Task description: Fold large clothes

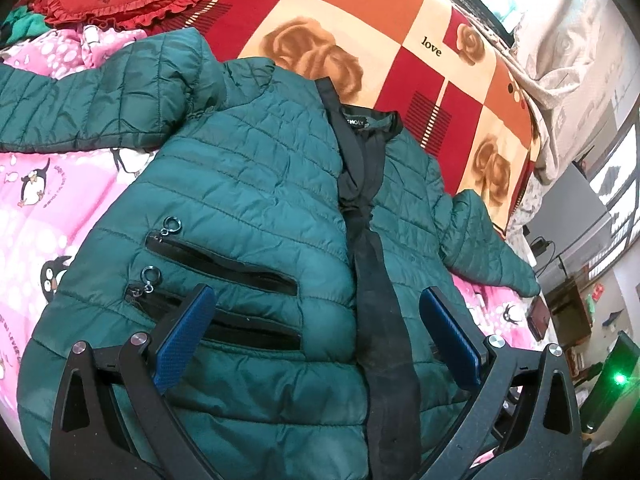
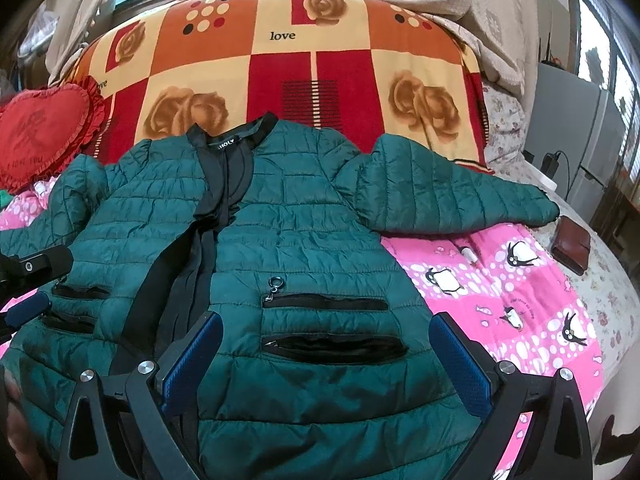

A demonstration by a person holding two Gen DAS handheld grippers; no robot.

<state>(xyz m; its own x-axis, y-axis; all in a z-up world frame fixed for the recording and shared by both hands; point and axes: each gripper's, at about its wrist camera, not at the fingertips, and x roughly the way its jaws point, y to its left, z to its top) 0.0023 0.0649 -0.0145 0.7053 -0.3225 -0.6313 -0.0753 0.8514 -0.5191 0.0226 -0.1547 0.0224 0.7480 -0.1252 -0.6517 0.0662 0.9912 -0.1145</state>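
A green quilted jacket [image 1: 256,184] with a black front placket lies face up and spread flat on the bed, collar away from me, both sleeves out to the sides. It also shows in the right wrist view [image 2: 304,232]. My left gripper [image 1: 316,320] is open and empty, hovering over the jacket's lower front by the zip pockets [image 1: 224,264]. My right gripper [image 2: 326,344] is open and empty over the other side's two zip pockets [image 2: 328,304]. The left gripper shows at the left edge of the right wrist view [image 2: 28,284].
The jacket lies on a pink penguin blanket [image 2: 500,288] and an orange-red rose blanket [image 2: 320,60]. A red heart cushion [image 2: 44,128] sits at the far left. A brown wallet [image 2: 572,248] lies at the bed's right side. Beige bedding [image 2: 480,12] is piled at the back right.
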